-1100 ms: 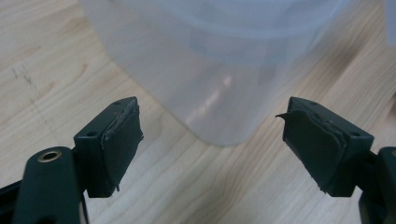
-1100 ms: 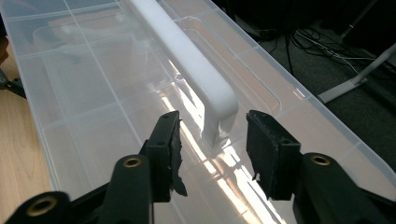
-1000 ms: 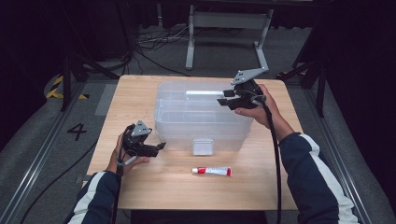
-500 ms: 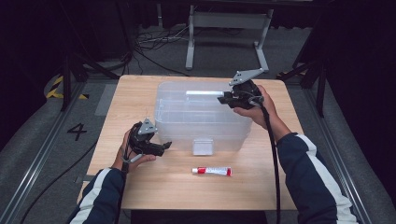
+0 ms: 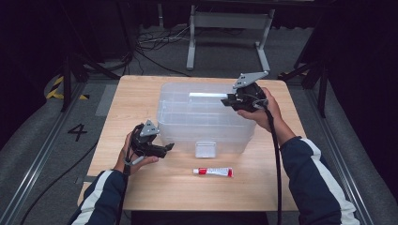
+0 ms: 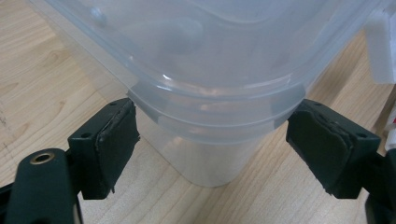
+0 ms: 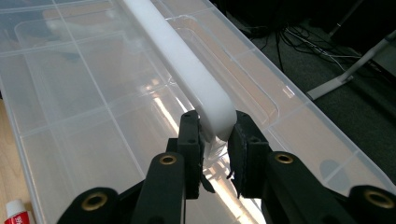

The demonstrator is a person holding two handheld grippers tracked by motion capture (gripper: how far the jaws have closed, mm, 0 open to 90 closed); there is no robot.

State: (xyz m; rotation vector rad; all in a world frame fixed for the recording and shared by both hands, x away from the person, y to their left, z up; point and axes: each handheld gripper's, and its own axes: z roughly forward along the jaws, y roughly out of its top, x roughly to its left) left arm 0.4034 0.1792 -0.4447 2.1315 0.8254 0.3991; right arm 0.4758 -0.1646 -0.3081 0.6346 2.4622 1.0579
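While the left tool is sitting at about 8 o'clock on the bench, its jaws are standing spread wide and pointing at the near left corner of the clear plastic box; in the left gripper view that rounded corner is filling the gap between the two pads without touching either, which suggests the hand is lining up to steady or clamp the box there. Moving right, the box is lying at the bench's centre with its lid on and a white latch hanging at its front wall, and a red-and-white tube is resting just in front at 6 o'clock. At about 1 o'clock the right tool is pinching the end of the white handle on the lid, probably to lift it.
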